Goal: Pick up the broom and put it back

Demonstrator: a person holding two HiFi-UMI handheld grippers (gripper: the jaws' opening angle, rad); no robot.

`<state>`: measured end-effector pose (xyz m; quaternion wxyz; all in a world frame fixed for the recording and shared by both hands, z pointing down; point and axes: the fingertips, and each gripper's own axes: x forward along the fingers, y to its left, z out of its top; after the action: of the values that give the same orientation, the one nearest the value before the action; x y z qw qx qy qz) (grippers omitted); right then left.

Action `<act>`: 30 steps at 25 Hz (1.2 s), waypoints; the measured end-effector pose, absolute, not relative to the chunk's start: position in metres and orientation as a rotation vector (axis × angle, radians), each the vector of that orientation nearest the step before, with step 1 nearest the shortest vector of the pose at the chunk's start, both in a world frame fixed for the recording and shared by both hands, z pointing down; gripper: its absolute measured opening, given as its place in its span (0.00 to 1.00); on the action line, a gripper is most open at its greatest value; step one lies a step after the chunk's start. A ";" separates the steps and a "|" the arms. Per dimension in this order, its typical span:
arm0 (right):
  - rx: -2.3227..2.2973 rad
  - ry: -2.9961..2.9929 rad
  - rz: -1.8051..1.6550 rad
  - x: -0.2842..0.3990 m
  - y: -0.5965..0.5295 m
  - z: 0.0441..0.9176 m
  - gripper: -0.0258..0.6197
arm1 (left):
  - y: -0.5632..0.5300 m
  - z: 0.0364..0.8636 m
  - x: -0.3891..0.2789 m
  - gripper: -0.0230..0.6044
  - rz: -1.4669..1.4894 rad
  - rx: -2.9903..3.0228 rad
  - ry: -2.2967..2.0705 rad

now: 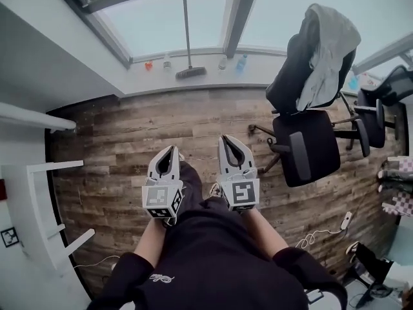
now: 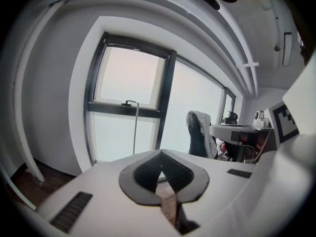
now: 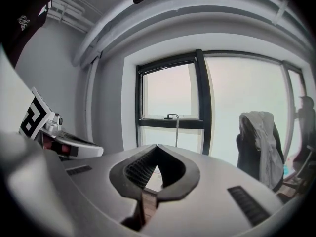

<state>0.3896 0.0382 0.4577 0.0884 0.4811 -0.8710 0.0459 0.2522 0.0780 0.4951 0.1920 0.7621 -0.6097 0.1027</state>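
In the head view, the left gripper [image 1: 171,150] and the right gripper [image 1: 226,139] are held out side by side over the wooden floor [image 1: 116,147]. Each has its jaws closed and holds nothing. The broom [image 1: 191,72] stands well apart from them at the far wall, its head on the low ledge [image 1: 271,76] and its handle leaning up the window. Only here do we see the small bottles [image 1: 222,62] just beside the broom head, and we judge that lifting the head carelessly could topple them. The office chair [image 1: 310,141] at the right could also catch the long handle as it swings.

In the left gripper view, the left gripper [image 2: 160,154] has its tips together and empty. The broom [image 2: 135,127] shows only as a thin handle, but this view shows its top reaching the window's crossbar, which the head view cuts off. It might snag there.

In the right gripper view, the right gripper [image 3: 157,146] is likewise closed on nothing. The broom [image 3: 177,130] rises beyond it and the office chair [image 3: 261,142] sits at the right. Its head is hidden in both gripper views. So thin a pole could pivot or slip in a single grip.
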 end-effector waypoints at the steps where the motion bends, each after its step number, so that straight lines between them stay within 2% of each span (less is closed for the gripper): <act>1: 1.429 -2.588 0.118 0.384 0.027 0.459 0.07 | 0.064 0.495 0.247 0.04 0.290 2.151 -1.706; 10: 1.466 -2.539 0.088 0.294 -0.078 0.432 0.07 | -0.056 0.463 0.172 0.04 0.222 2.240 -1.669; 18: 1.394 -2.592 0.053 0.207 -0.141 0.422 0.07 | -0.109 0.463 0.106 0.04 0.149 2.206 -1.676; 30: 1.405 -2.541 0.115 0.191 -0.239 0.452 0.07 | -0.185 0.487 0.047 0.04 0.125 2.124 -1.780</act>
<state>0.1906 -0.2395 0.4520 0.1177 0.4802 -0.8683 0.0393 0.0471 -0.1853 0.4866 0.1827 0.7528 -0.6309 0.0443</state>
